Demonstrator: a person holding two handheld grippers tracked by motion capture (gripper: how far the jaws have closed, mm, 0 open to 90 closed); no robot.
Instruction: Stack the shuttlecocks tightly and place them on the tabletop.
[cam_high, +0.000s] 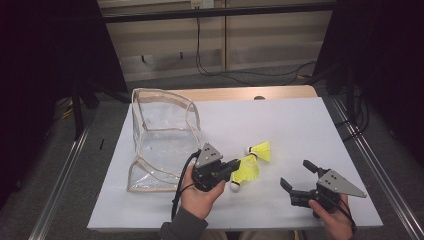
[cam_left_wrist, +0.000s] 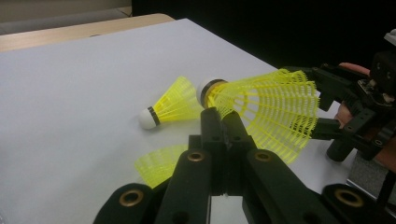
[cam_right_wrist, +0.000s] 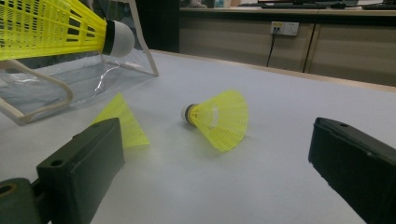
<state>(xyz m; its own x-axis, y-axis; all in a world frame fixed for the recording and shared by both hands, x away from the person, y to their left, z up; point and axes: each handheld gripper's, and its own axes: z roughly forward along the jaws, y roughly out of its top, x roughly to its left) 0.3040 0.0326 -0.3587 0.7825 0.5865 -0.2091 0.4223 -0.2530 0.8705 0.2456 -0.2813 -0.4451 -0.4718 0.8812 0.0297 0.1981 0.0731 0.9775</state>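
Observation:
My left gripper (cam_high: 234, 168) is shut on the mesh skirt of a yellow shuttlecock (cam_high: 247, 171), holding it just above the white board. In the left gripper view the jaws (cam_left_wrist: 219, 119) pinch the skirt's edge and the held shuttlecock (cam_left_wrist: 266, 107) points its white cork away. A second yellow shuttlecock (cam_high: 261, 151) (cam_left_wrist: 170, 105) (cam_right_wrist: 219, 119) lies on its side beyond it. A third one (cam_left_wrist: 156, 164) (cam_right_wrist: 122, 122) lies under the held one, its cork (cam_high: 235, 186) showing. My right gripper (cam_high: 296, 175) (cam_right_wrist: 215, 154) stands open at the front right, nothing between its jaws.
A clear plastic bag with beige trim (cam_high: 162, 140) (cam_right_wrist: 56, 88) stands open on the left part of the white board (cam_high: 290, 125). The board's edges sit close to both hands. Metal rails run along each side, and cables lie on the floor behind.

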